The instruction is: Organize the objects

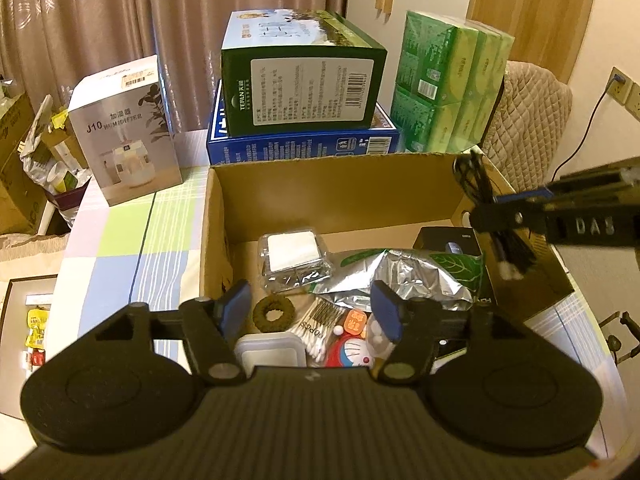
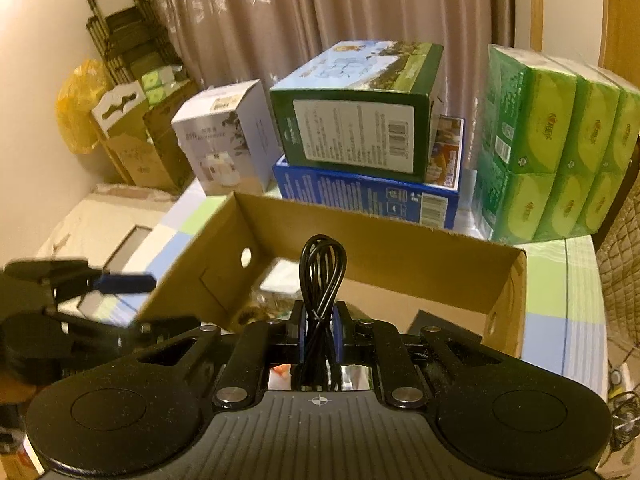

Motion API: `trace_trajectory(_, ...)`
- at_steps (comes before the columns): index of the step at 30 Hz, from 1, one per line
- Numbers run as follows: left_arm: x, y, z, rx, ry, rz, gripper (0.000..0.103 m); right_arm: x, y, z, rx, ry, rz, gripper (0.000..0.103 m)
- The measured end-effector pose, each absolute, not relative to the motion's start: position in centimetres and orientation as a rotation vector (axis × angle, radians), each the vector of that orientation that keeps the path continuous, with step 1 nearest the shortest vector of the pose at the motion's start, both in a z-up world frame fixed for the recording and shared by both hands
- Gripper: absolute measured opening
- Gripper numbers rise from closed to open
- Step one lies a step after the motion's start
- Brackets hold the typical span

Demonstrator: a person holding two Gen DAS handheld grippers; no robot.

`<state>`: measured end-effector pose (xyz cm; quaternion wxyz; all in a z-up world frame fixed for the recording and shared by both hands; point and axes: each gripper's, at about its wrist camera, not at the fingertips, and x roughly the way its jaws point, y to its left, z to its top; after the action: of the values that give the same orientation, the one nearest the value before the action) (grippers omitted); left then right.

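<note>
Coiled black cable (image 2: 320, 292) pinched tight in right hand-held gripper (image 2: 319, 330) above cardboard box (image 2: 400, 256); left hand-held gripper (image 1: 310, 312) half-open, empty; cable best lowered into bare corner before release.

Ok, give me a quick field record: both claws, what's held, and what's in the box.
left claw: open, empty, over the open brown cardboard box
right claw: shut on the coiled black cable, above the box's near right side
box contents: clear plastic case with white pad, silver-green foil bag, cotton swabs, brown ring, white lidded container
behind box: dark green carton stacked on blue carton
</note>
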<state>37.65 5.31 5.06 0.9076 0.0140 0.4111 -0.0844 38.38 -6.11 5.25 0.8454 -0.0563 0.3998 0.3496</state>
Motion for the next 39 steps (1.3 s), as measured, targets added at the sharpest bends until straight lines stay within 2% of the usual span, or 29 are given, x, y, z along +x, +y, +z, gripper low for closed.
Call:
trace_trajectory(1,37.6,5.4,5.0,0.032,0.850,-0.173,0.063,38.6,-6.1,5.3,-0.100,0.834,0.747,0.014)
trace_trajectory(3,37.3,5.4,4.9,0.038,0.850,-0.172,0.067,39.0,-6.4,5.4,-0.049,0.826,0.750,0.041)
trace_trajectory(4,37.2,5.4,5.0,0.040,0.849,-0.172,0.070,39.1,-6.7,5.5,-0.028,0.815,0.742,0.059)
trace_trajectory(5,37.0,5.5,5.0,0.041,0.846,-0.172,0.071,39.0,-7.0,5.7,-0.015,0.798,0.736,0.061)
trace_trajectory(17,34.2,4.4,5.9,0.043,0.824,-0.162,0.087,36.4,-9.7,6.9,-0.029,0.807,0.708,0.061)
trace_trajectory(24,31.2,3.2,7.8,0.045,0.787,-0.140,0.102,33.0,-12.4,7.8,-0.027,0.825,0.675,0.061)
trace_trajectory(31,27.2,2.1,9.7,0.034,0.757,-0.109,0.102,29.0,-15.4,8.3,-0.039,0.864,0.616,0.065)
trace_trajectory(33,26.1,1.7,10.1,0.044,0.755,-0.096,0.102,27.5,-16.2,8.5,-0.058,0.869,0.607,0.068)
trace_trajectory(37,23.3,1.3,10.8,0.041,0.755,-0.065,0.102,24.5,-17.9,9.2,-0.066,0.844,0.572,0.081)
trace_trajectory(39,21.8,1.1,11.2,0.040,0.752,-0.058,0.102,23.1,-18.7,9.5,-0.057,0.833,0.549,0.083)
